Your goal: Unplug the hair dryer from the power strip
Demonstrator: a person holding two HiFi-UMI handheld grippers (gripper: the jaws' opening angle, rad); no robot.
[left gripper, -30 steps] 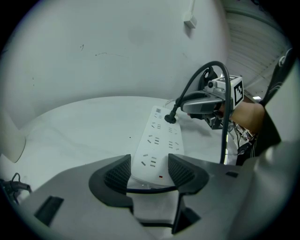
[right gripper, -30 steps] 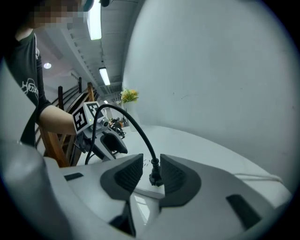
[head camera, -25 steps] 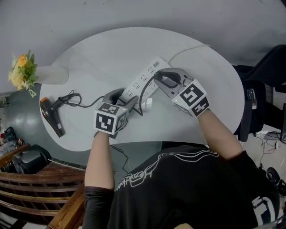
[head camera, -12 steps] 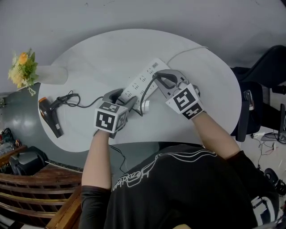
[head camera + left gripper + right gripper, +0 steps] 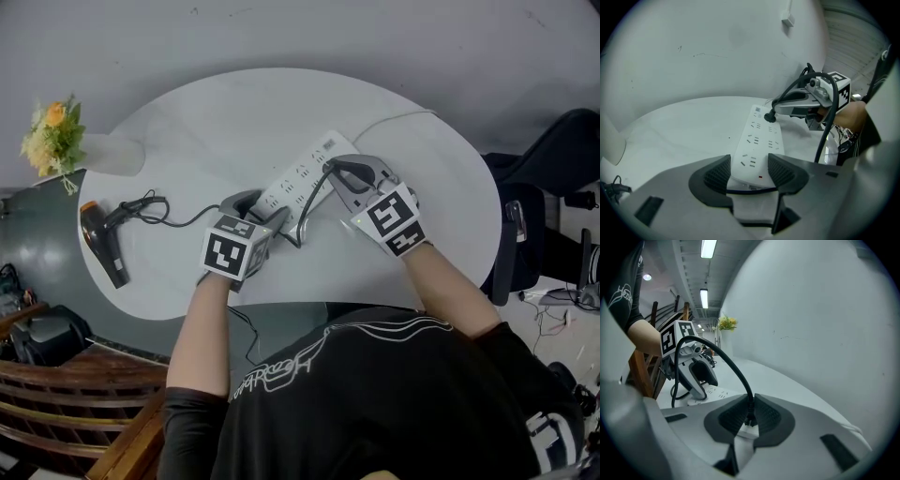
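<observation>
Right gripper: jaws closed tight on the black plug, pads pinching it from both sides right where the cord leaves the body. In the right gripper view the white of the power strip sits directly under the plug with no gap I can make out. So I read the plug as seated in its socket near the far end of the strip. Can't see the pins either way.

Left gripper: jaws closed across the near end of the strip, 1 pad on each long edge, pinning it to the table. Nothing else in that grip.

Cord arcs up out of the right jaws, drops between the 2 grippers, then runs left across the table to the hair dryer. Dryer lies flat near the left edge, well apart from both grippers. Flowers in a white vase sit beyond it, not involved.

Progress, my read:
- Both grips are set: brace on the strip, pinch on the plug. Setup done.
- The pull itself is not yet done.
- Left to do: draw the plug straight out of the socket while the left gripper holds the strip down, then get it clear of the strip.
- Risk: the pinch sits close to the cord exit, so a skewed pull would load the cord instead of the plug body.
</observation>
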